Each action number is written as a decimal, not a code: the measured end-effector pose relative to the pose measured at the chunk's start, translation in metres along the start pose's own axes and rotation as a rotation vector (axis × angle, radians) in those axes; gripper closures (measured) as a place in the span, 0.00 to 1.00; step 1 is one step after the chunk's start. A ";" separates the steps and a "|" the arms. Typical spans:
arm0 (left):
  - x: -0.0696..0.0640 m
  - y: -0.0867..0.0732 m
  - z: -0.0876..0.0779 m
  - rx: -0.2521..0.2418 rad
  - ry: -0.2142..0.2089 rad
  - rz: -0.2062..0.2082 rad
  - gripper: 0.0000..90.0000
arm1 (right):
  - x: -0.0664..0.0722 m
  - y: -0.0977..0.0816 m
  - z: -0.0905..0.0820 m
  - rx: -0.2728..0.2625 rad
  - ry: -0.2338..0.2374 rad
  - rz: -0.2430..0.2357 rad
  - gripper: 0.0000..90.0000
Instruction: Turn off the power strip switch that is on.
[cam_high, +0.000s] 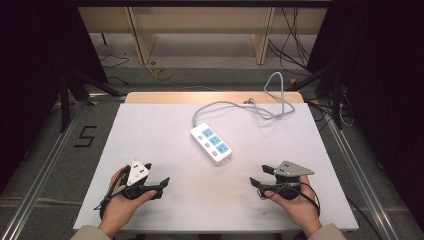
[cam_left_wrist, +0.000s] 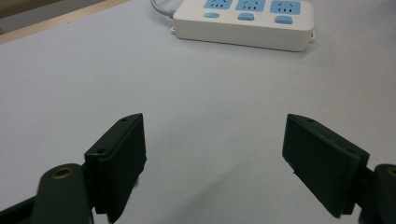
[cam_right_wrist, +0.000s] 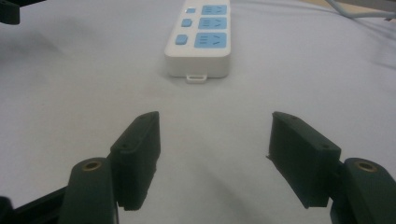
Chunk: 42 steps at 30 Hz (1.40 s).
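A white power strip (cam_high: 211, 143) with three blue sockets and blue switches lies near the middle of the white table (cam_high: 165, 130); its grey cord (cam_high: 250, 106) runs off the far edge. The strip (cam_left_wrist: 245, 23) lies ahead of the left jaws, and the strip (cam_right_wrist: 201, 39) lies end-on ahead of the right jaws. My left gripper (cam_high: 159, 182) rests at the near left, held in a hand, open and empty (cam_left_wrist: 215, 158). At the near right my right gripper (cam_high: 261, 176) is also open with nothing between its jaws (cam_right_wrist: 215, 154).
The table's far wooden edge (cam_high: 215, 96) borders a floor with loose cables (cam_high: 295, 45) and a yellow coil (cam_high: 162, 74). Dark stands (cam_high: 65, 95) flank both sides. A wooden bench frame (cam_high: 200, 25) stands at the back.
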<state>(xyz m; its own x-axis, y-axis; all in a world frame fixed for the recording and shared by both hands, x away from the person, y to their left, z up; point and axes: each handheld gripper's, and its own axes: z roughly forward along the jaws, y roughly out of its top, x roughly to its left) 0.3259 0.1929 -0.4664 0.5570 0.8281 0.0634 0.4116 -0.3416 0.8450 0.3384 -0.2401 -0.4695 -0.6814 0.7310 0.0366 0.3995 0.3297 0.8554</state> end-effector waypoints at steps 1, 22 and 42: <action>0.000 0.000 0.000 0.000 0.000 0.000 0.24 | 0.000 0.000 0.000 0.000 0.000 0.000 0.39; 0.001 -0.001 0.000 0.018 0.024 -0.009 0.25 | 0.003 0.001 -0.003 0.084 -0.045 -0.081 1.00; 0.001 -0.001 0.000 0.021 0.029 -0.010 0.26 | 0.006 0.009 0.006 0.076 -0.029 -0.066 1.00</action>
<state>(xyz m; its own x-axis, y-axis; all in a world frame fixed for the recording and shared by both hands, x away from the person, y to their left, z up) 0.3263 0.1937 -0.4670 0.5318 0.8439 0.0701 0.4323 -0.3417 0.8345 0.3418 -0.2290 -0.4652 -0.6904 0.7226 -0.0343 0.4002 0.4211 0.8139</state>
